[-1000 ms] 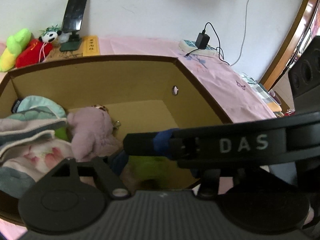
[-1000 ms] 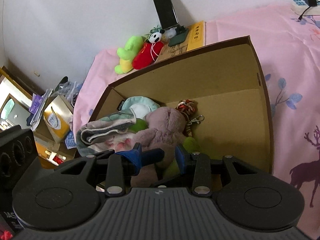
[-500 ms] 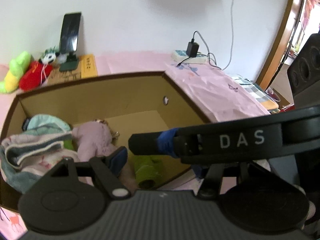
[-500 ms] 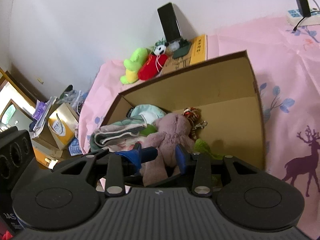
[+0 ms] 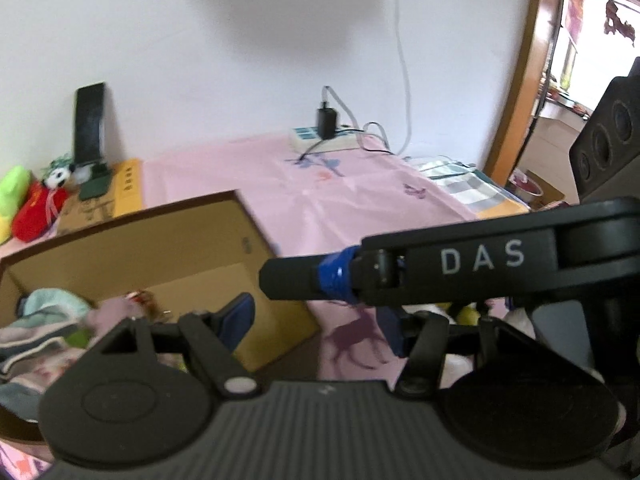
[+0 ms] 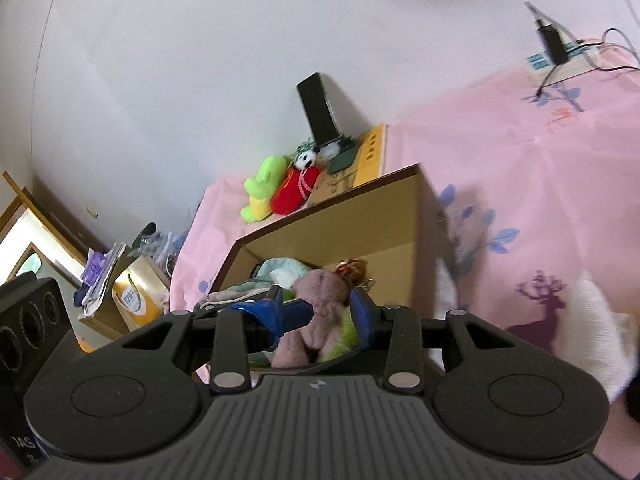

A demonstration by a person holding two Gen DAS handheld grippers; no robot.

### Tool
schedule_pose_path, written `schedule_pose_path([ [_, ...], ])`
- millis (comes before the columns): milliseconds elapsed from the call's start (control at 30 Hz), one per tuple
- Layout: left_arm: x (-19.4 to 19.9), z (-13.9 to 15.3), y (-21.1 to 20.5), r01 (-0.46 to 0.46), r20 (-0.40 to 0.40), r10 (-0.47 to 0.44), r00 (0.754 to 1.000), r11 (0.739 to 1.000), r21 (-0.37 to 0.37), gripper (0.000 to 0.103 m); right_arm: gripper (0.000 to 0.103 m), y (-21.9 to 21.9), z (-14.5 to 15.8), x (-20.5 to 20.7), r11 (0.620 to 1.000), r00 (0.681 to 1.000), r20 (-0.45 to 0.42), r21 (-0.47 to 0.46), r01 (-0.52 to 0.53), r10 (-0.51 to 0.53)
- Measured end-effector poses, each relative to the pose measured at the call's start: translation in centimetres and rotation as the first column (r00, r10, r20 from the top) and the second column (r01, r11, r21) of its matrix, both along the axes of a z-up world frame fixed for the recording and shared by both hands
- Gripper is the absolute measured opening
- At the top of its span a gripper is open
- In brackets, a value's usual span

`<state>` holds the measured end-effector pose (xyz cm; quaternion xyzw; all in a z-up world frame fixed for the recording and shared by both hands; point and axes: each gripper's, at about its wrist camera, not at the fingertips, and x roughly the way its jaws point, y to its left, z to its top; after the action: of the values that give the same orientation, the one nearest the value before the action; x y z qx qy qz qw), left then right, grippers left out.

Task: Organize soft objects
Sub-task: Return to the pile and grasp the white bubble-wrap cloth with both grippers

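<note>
We look along both grippers over a pink sheet point(image 5: 352, 200) with a cardboard box point(image 5: 160, 248) on it.

From the left wrist view, at far left a green plush point(image 5: 12, 188) and a red plush point(image 5: 36, 212) lie against the wall, outside the box, with a small panda point(image 5: 59, 178) at the red one's top. Just beside them a dark phone point(image 5: 90, 120) leans upright on its stand, next to a yellow carton point(image 5: 128, 188). Below, the open box holds folded cloth point(image 5: 36, 332) at its left end and a blurred pink plush beside it. Our left gripper point(image 5: 316, 320) has its jaws well apart and nothing between them; through the gap we see the box's corner and a purple deer print point(image 5: 352, 340) on the sheet. The right gripper's finger crosses this view above them. Further right, a power strip point(image 5: 324, 140) with a black plug sits by the wall, and a checked cloth point(image 5: 460, 184) lies at the sheet's edge.

From the right wrist view, clutter and a yellow-white bag point(image 6: 136, 300) stand off the sheet at left. Then the box, with the cloth, a pink bear point(image 6: 320, 308) and something green point(image 6: 344, 332) beside it. Our right gripper point(image 6: 320, 316) has its blue pads slightly apart; the bear shows behind the gap, lying in the box, not held. At far right something white point(image 6: 596, 328) lies on the sheet, too blurred to name.
</note>
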<state>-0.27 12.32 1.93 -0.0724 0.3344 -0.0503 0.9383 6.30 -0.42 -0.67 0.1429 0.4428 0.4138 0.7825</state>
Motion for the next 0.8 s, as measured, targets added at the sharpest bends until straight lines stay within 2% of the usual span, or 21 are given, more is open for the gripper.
schedule_pose_path([
  [233, 1.2, -0.5, -5.3, 0.069, -0.016, -0.069, 0.997, 0.998, 0.002, 0.061, 0.023, -5.6, -0.5, 0.7, 0.998, 0.997, -0.038, -0.018, 0.061, -0.061],
  [433, 2.9, -2.2, -8.9, 0.101, -0.071, -0.102, 0.992, 0.995, -0.019, 0.064, 0.023, -9.2, -2.1, 1.8, 0.993, 0.989, -0.103, -0.066, 0.097, -0.104],
  [800, 5.5, -6.7, -12.7, 0.053, -0.183, -0.053, 0.982, 0.999, -0.004, 0.066, 0.024, -12.7, -4.8, 4.0, 0.978, 0.988, -0.108, -0.187, 0.087, -0.109],
])
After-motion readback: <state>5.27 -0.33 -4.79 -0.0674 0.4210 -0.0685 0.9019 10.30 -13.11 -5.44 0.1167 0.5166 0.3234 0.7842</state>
